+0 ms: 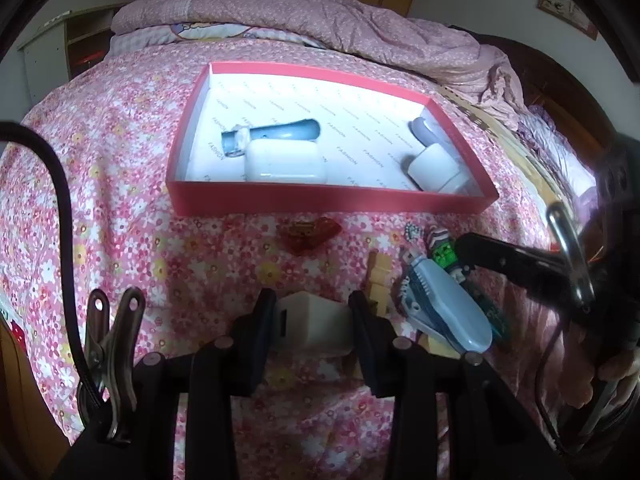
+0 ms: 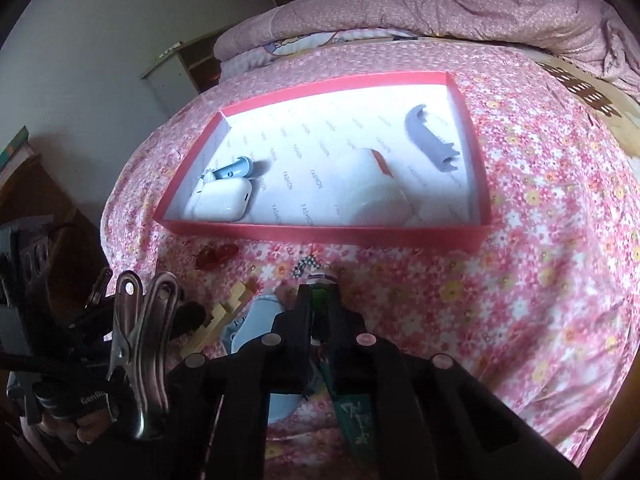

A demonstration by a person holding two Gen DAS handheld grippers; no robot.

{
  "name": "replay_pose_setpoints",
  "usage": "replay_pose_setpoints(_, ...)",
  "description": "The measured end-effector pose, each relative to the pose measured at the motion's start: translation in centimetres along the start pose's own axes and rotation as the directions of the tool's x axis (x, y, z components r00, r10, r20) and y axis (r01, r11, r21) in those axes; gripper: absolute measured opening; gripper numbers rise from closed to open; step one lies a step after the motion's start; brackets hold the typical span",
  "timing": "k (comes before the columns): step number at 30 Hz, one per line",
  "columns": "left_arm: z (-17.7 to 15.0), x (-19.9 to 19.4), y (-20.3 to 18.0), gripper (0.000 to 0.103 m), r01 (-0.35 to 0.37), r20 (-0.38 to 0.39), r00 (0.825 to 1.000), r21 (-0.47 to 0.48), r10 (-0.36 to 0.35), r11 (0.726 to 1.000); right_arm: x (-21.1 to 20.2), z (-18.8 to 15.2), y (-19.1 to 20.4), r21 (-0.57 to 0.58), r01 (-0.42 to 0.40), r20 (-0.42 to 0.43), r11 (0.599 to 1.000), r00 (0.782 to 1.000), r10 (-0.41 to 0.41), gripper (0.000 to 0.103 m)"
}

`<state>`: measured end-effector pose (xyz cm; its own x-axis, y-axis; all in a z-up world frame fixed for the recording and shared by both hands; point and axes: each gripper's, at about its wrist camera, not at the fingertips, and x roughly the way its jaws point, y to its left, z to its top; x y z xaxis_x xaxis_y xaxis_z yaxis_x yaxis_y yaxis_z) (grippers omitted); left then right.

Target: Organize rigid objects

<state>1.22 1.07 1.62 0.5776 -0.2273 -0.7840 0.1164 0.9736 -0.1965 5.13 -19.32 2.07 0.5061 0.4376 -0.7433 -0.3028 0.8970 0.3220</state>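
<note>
Left wrist view: left gripper (image 1: 312, 320) clamps white charger block (image 1: 316, 326); right gripper (image 2: 319, 312) pinched closed on green toy figure (image 2: 320, 300); red box (image 1: 332, 200) beyond.

Toy figure (image 2: 320, 304) mostly hidden between right gripper's fingers (image 2: 298, 320).

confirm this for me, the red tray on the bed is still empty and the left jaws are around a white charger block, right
Not quite: the red tray is not empty. The left wrist view shows a white earbud case, a blue tube and other pieces inside it. The rest holds: the left gripper has its jaws around the white charger block.
</note>
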Motion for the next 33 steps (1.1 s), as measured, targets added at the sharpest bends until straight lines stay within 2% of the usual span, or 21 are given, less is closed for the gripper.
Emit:
replay_pose_setpoints(4,0.1,0.5,0.1,0.039,0.001,-0.014,1.000,-0.004,-0.001,1.000,0.2,-0.3,0.8,-0.030,-0.011,-0.014,0.999,1.000,0.010,0.010)
replay_pose_setpoints(6,0.1,0.5,0.0,0.039,0.003,-0.013,1.000,0.003,-0.003,1.000,0.7,-0.3,1.3,-0.046,-0.007,-0.034,0.999,0.999,0.006,0.017)
replay_pose_setpoints(8,0.1,0.5,0.0,0.039,0.002,-0.013,1.000,0.005,-0.002,1.000,1.1,-0.4,1.4,-0.045,-0.009,-0.040,0.999,0.999,0.007,0.020)
replay_pose_setpoints(11,0.2,0.5,0.0,0.039,0.007,-0.012,1.000,0.002,-0.007,1.000,1.2,-0.4,1.2,-0.041,-0.014,-0.045,0.999,0.999,0.012,0.021)
replay_pose_setpoints(15,0.2,0.3,0.0,0.039,0.011,-0.006,1.000,0.001,-0.011,1.000,1.6,-0.1,0.9,-0.034,-0.002,-0.060,0.999,0.998,0.000,0.033)
replay_pose_setpoints(21,0.9,-1.0,0.4,0.039,-0.004,0.044,0.999,-0.018,0.004,1.000,1.8,0.2,1.3,-0.053,-0.009,-0.064,0.999,0.998,0.005,0.033)
replay_pose_setpoints(29,1.0,-0.8,1.3,0.039,-0.016,0.033,0.999,-0.052,0.018,0.999,2.6,0.4,2.1,-0.064,-0.027,-0.080,0.998,0.997,0.022,0.033)
replay_pose_setpoints(33,0.9,-1.0,1.1,0.039,-0.014,0.040,0.999,-0.042,0.015,0.999,3.1,0.5,1.8,-0.059,-0.035,-0.096,0.998,0.995,0.029,0.025)
